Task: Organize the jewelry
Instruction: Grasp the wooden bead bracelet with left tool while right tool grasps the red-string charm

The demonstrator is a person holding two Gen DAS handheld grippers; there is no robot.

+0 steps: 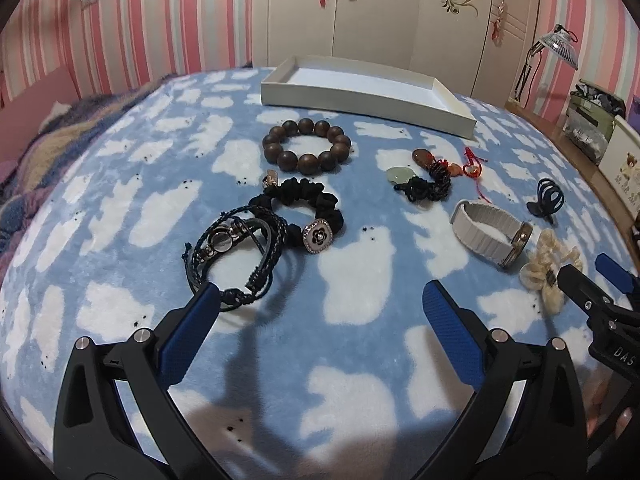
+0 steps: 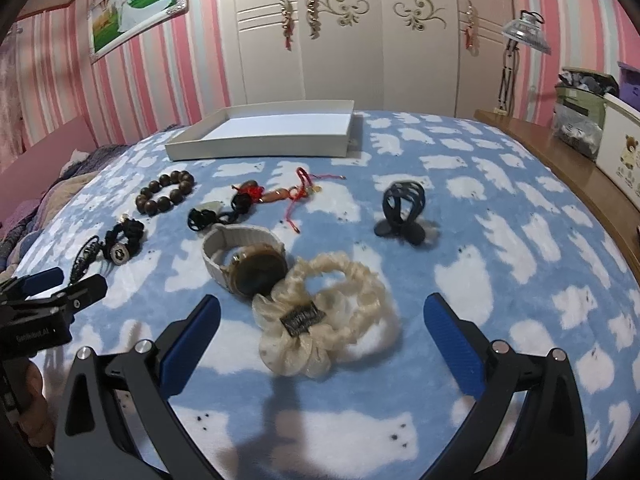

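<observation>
While your left tongs (image 1: 320, 300) gape by braided bracelets (image 1: 236, 256), your right tongs (image 2: 322, 312) spread over cream scrunchie (image 2: 328, 312), watch (image 2: 244, 260) touching it, white tray (image 2: 260, 136) at bed's (image 2: 500, 240) far side, empty.

The room is evenly lit from overhead, a soft indoor glow with a cool tint. Dark shadows of the tools fall toward the cameras across the blue blanket (image 1: 360, 320), pooling at the lower edge. Both fisheye views bow the wardrobe (image 2: 360, 40) and striped wall (image 1: 180, 20) strongly, with black vignette corners. The cream scrunchie (image 2: 320, 312) looks slightly smeared; the rest is reasonably sharp.
</observation>
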